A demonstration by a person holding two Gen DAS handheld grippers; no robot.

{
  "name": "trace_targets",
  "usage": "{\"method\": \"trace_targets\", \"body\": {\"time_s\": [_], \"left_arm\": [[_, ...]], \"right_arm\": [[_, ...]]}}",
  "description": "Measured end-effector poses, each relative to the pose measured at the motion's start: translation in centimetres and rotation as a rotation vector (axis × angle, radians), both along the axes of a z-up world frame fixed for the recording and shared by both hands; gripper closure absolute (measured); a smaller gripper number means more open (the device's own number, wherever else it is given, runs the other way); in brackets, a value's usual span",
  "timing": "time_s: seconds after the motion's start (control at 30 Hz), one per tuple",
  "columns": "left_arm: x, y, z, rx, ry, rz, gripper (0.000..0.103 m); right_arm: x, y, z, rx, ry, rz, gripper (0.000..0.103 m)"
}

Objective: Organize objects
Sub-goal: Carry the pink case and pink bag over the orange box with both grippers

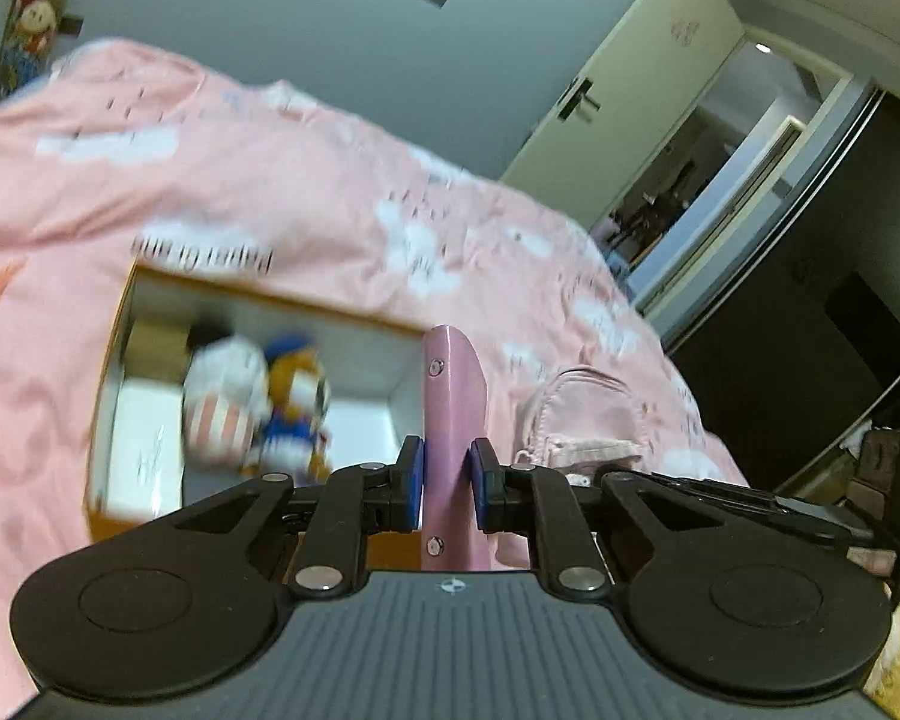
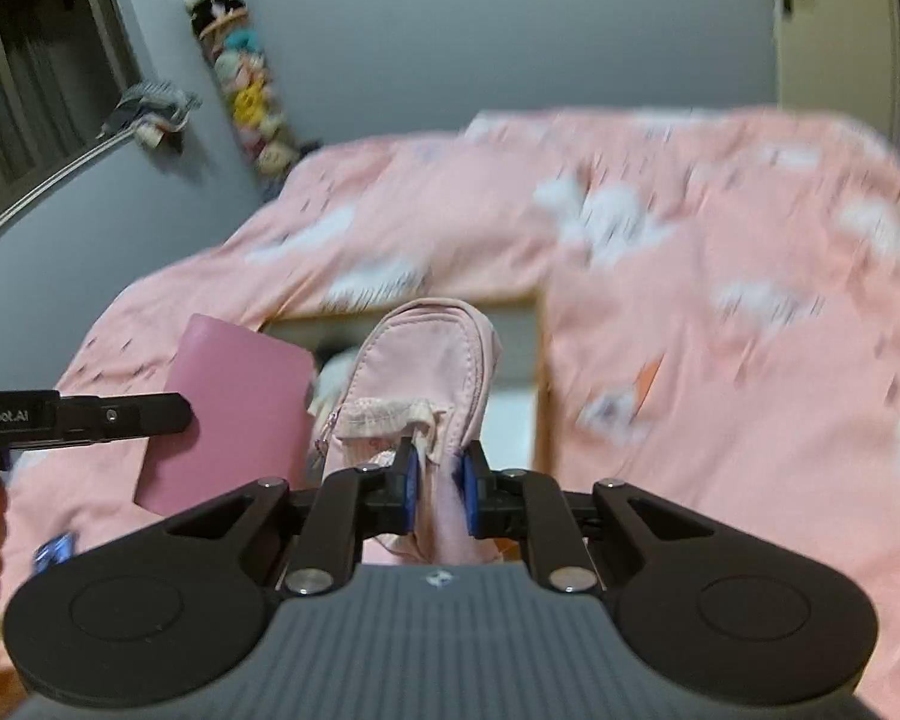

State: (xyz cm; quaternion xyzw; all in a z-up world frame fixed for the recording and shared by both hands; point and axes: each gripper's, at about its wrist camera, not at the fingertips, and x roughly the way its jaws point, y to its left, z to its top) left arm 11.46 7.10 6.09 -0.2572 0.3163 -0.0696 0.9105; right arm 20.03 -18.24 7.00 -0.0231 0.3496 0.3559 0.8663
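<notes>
Left claw (image 1: 444, 489) squeezed tight on a pink book (image 1: 453, 414), held up on its thin edge, long side pointing forward and up. Right claw (image 2: 439, 489) squeezed tight on a soft pink bag (image 2: 426, 372), gripped at its near end, long side pointing away toward the box.

Both things up in the air over the pink bed (image 1: 270, 180). Open box (image 1: 258, 300) sitting on the bed, just ahead and below. In the left view, box ahead and to the left of the book, bag (image 1: 576, 414) close by on the right. In the right view, box rim (image 2: 534, 372) straight ahead past the bag, book (image 2: 234, 414) close by on the left.

Inside the box: a duck toy (image 1: 297, 396), a striped toy (image 1: 222, 414) next to it, a small brown box (image 1: 156, 348) in the far left corner. Blurry, so hard to tell more.

Probably next: lower both into the box. Free room seems to be on the box's right side, nearer the bag. Book likely needs a small move left first. Careful not to bump the two together, since so close.
</notes>
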Motion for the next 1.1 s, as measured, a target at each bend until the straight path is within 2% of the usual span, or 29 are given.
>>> {"method": "trace_targets", "body": {"time_s": [0.1, 0.2, 0.4, 0.53, 0.67, 0.8, 1.03, 1.1], "left_arm": [[3.2, -0.4, -0.8, 0.015, 0.01, 0.015, 0.085], [6.1, -0.5, -3.6, -0.025, 0.078, 0.034, 0.085], [9.9, -1.2, -9.8, -0.113, 0.223, 0.031, 0.085], [11.5, -2.2, -12.3, -0.117, 0.301, 0.01, 0.085], [12.8, -2.9, -14.0, -0.108, 0.374, -0.013, 0.085], [13.3, -3.4, -14.9, -0.117, 0.404, -0.032, 0.085], [13.9, -3.4, -16.5, -0.141, 0.492, -0.009, 0.085], [14.0, -3.8, -16.3, -0.109, 0.494, -0.024, 0.084]], "right_arm": [[1.4, 0.8, 0.6, -0.014, -0.072, -0.036, 0.088], [2.9, 1.7, -0.1, -0.042, -0.112, -0.067, 0.088], [5.9, 3.0, -2.2, -0.082, -0.108, -0.072, 0.088], [7.1, 3.5, -3.2, -0.104, -0.109, -0.066, 0.088], [7.8, 3.8, -4.0, -0.113, -0.106, -0.058, 0.088], [8.2, 4.1, -4.5, -0.114, -0.1, -0.05, 0.087], [8.0, 4.4, -4.9, -0.119, -0.111, -0.04, 0.087], [7.9, 4.4, -5.1, -0.126, -0.117, -0.034, 0.087]]}}
